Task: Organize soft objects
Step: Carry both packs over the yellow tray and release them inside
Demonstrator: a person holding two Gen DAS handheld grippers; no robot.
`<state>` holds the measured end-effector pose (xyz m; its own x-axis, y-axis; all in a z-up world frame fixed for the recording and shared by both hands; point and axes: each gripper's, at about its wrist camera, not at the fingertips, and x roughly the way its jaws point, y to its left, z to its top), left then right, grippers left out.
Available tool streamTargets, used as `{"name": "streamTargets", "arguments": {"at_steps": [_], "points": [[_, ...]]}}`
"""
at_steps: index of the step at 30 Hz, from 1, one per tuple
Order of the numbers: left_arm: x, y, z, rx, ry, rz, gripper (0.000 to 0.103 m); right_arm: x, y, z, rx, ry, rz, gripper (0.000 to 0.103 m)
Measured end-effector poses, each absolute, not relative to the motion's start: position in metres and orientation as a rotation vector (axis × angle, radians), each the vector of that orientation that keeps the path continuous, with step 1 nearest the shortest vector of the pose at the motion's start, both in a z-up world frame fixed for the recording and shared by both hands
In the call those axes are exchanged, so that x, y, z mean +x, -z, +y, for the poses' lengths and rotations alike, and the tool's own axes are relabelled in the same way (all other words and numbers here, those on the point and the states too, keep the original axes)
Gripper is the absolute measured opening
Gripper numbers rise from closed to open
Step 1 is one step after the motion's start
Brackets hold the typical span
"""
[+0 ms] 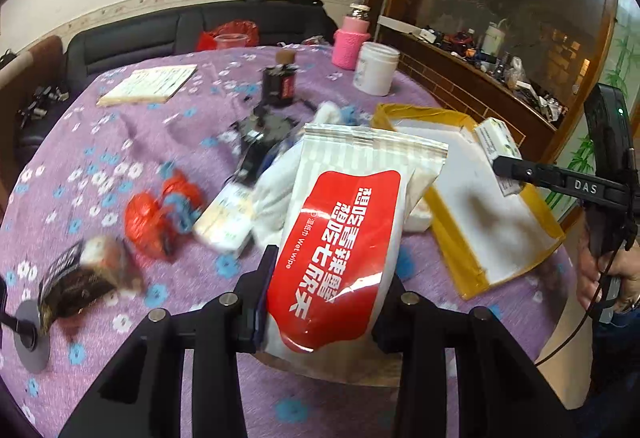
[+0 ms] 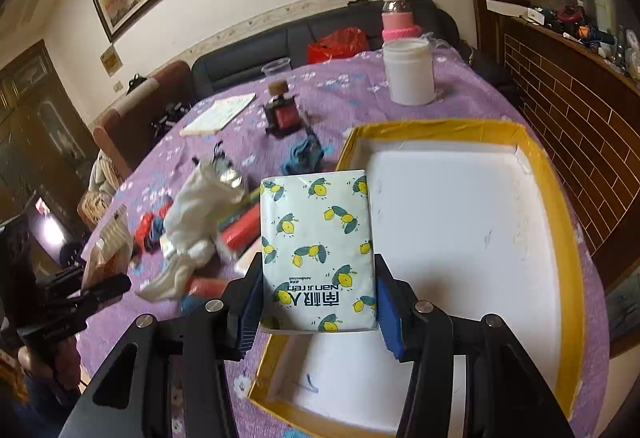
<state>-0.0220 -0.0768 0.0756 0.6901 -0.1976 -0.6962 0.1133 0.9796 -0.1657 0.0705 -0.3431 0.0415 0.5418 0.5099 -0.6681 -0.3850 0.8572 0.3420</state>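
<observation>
Left tongs [image 1: 324, 312] clamping wet-wipe pack [image 1: 344, 238], right tongs [image 2: 318, 304] gripping tissue pack [image 2: 318, 250]

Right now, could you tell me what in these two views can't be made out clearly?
- Left wrist view: the red and blue bundle and dark packet are motion-blurred.
- Left wrist view: the wet wipes pack hides whatever lies behind it.
- Right wrist view: the tissue pack covers the yellow-rimmed box near corner.
- Right wrist view: the shelf clutter is too small to identify.
</observation>
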Motion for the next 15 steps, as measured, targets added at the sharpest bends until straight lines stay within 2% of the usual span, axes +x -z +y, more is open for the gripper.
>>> {"name": "streamTargets", "arguments": {"at_steps": [15], "points": [[0.070, -0.120, -0.176, -0.038, 0.290, 0.781, 0.038, 0.136, -0.083, -0.384, 0.203, -0.486, 0.783, 0.054]]}}
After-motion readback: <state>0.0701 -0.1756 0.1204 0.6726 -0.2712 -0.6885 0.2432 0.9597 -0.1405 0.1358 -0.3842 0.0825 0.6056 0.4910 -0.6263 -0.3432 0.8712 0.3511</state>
